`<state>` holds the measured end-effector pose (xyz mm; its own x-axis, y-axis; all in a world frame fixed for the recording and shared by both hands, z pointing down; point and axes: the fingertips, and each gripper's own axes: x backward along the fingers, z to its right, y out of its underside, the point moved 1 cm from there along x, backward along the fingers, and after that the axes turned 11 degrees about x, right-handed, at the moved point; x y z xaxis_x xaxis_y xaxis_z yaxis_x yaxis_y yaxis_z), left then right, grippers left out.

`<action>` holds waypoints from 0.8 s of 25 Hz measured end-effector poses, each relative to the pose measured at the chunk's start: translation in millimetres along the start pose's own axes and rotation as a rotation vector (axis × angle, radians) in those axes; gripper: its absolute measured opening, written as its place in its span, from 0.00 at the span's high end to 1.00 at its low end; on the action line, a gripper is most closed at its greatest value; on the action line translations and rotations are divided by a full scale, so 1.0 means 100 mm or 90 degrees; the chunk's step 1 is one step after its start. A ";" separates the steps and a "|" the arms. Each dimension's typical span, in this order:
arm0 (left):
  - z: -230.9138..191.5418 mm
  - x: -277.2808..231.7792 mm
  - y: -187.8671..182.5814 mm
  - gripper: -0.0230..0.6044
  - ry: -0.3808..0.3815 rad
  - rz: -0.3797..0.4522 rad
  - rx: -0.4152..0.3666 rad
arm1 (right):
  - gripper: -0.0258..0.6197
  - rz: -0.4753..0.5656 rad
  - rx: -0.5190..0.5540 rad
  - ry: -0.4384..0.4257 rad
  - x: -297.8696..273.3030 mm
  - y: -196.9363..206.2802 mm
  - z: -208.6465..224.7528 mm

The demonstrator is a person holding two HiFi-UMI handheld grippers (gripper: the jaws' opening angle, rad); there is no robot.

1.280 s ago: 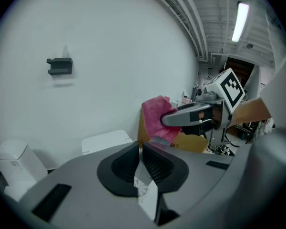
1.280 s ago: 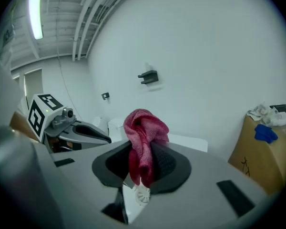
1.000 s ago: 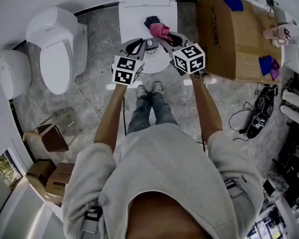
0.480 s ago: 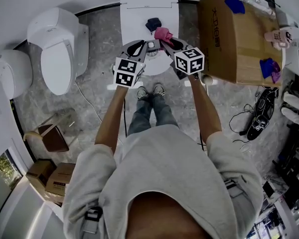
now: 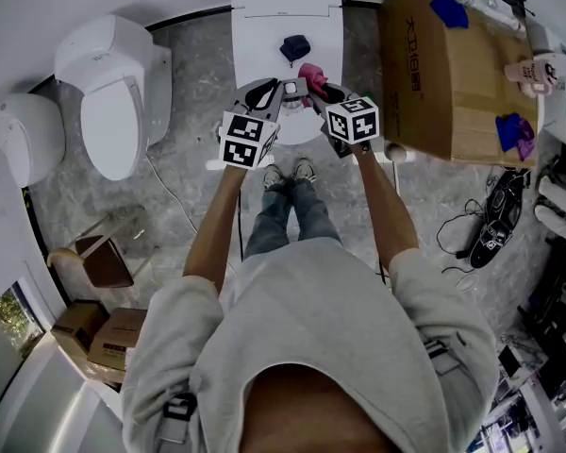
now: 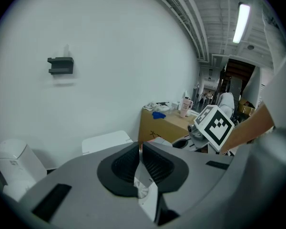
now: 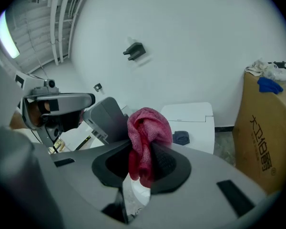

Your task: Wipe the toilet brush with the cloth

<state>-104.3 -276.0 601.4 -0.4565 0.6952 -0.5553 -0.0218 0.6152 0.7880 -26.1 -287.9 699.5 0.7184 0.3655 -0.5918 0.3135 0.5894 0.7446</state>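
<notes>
Your right gripper [image 7: 142,159] has its jaws pinched on the cloth [image 7: 148,128], a pink-red wad that bulges above the pads and hangs a little below them; your left gripper [image 6: 139,154] has its jaws pressed almost together on something thin and pale, which I take to be the handle of the toilet brush [image 7: 105,120]; seen from the right gripper view, a grey flat end of it juts from the left gripper towards the cloth.

The cloth sits right at that grey edge; whether it already presses on it I cannot tell; so the wiping looks to be at its start.

To do it well, squeeze firmly with the left jaws so the brush cannot twist when the cloth drags on it; lead with the bulge of cloth above the right pads, not the bare jaw tips, or plastic will scrape plastic; draw the cloth along the flat face in one direction, away from the left gripper, then turn the brush for its other side.

Both grippers hang over the closed toilet lid [image 5: 285,8], near a small dark bundle [image 5: 294,45]; the cardboard box [image 5: 434,74] stands close on your right, so sweep with short strokes.
</notes>
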 end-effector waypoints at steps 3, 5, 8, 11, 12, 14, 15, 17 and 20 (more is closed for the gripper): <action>-0.01 -0.01 0.01 0.93 -0.001 0.005 0.001 | 0.80 -0.030 -0.007 -0.001 -0.04 0.18 0.00; -0.01 -0.01 0.00 0.93 0.001 0.004 0.002 | 0.81 -0.050 -0.012 -0.001 -0.05 0.30 -0.01; 0.00 -0.01 -0.01 0.93 0.004 -0.001 0.002 | 0.80 -0.075 -0.021 0.007 -0.03 0.50 -0.03; -0.01 -0.02 -0.01 0.93 0.005 0.006 0.002 | 0.80 -0.086 -0.030 0.019 0.02 0.64 -0.05; -0.01 -0.01 -0.01 0.93 0.006 0.007 0.002 | 0.80 -0.087 -0.031 0.024 0.04 0.67 -0.05; -0.02 -0.01 -0.01 0.93 0.006 0.009 0.002 | 0.81 -0.081 -0.033 0.037 0.09 0.67 -0.04; -0.02 -0.02 -0.01 0.93 0.007 0.011 0.001 | 0.80 -0.075 -0.034 0.044 0.13 0.65 -0.03; -0.02 -0.02 -0.01 0.93 0.010 0.015 0.004 | 0.80 -0.058 -0.034 0.058 0.21 0.59 -0.02; 0.00 -0.04 -0.02 0.93 0.012 0.014 0.006 | 0.80 -0.031 -0.027 0.075 0.34 0.48 -0.01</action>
<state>-102.4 -280.3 602.3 -0.4740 0.7013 -0.5324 -0.0037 0.6031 0.7977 13.0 -246.5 714.3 0.6242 0.4161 -0.6613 0.3179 0.6379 0.7014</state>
